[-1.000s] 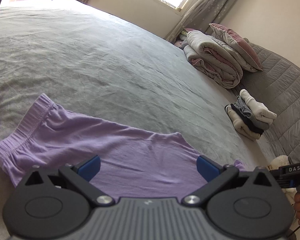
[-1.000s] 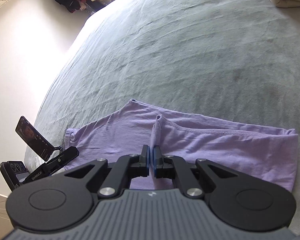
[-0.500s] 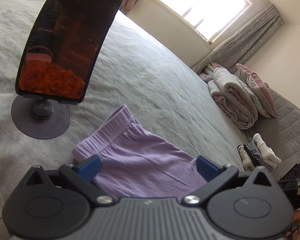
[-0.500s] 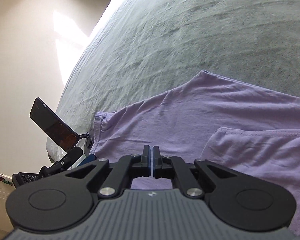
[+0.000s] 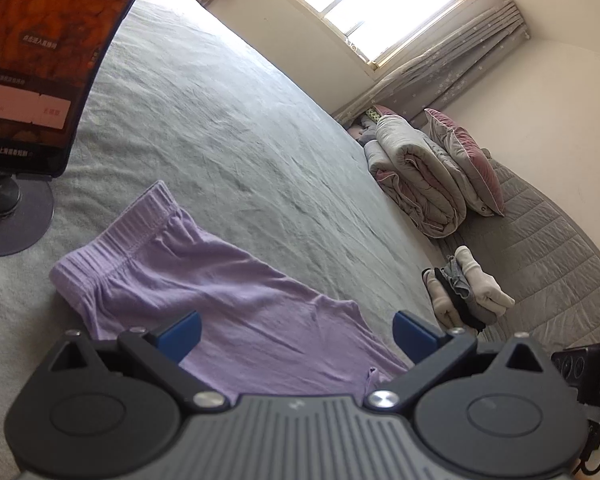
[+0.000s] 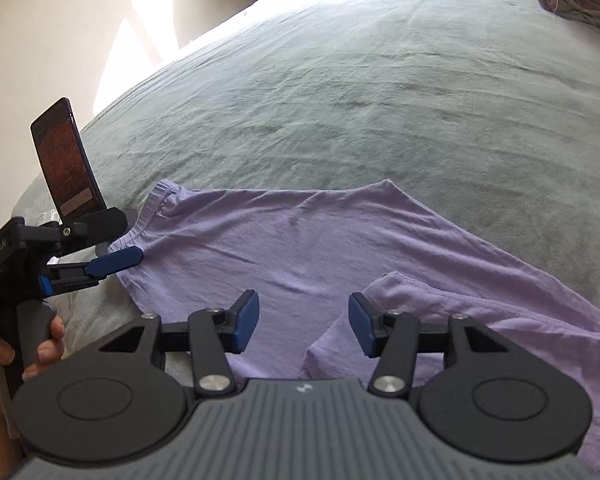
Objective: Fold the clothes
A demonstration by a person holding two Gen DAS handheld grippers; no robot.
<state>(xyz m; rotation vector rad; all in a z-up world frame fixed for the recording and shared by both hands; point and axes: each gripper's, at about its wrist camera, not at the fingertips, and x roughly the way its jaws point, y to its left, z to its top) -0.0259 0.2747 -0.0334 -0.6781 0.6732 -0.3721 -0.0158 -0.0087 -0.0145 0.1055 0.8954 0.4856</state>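
Daylight only; source is the window (image 5: 364,4), blown out to white with no detail in the panes; far part of the bed (image 5: 220,128) glares pale under it; a sunlit patch on the wall (image 6: 140,52) in the right wrist view; shadows soft, a dim one under the lavender garment (image 6: 300,248) fold; strong fisheye bending, bed edge and walls curve, corners vignette black; the phone (image 5: 40,52) looms large and slightly soft at frame edge; centre sharp.

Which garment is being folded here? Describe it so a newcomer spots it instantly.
On the grey bed, beside the phone on a stand, lie lilac shorts. Unlike the folded stack near the quilts, they lie spread out, with a ribbed waistband.
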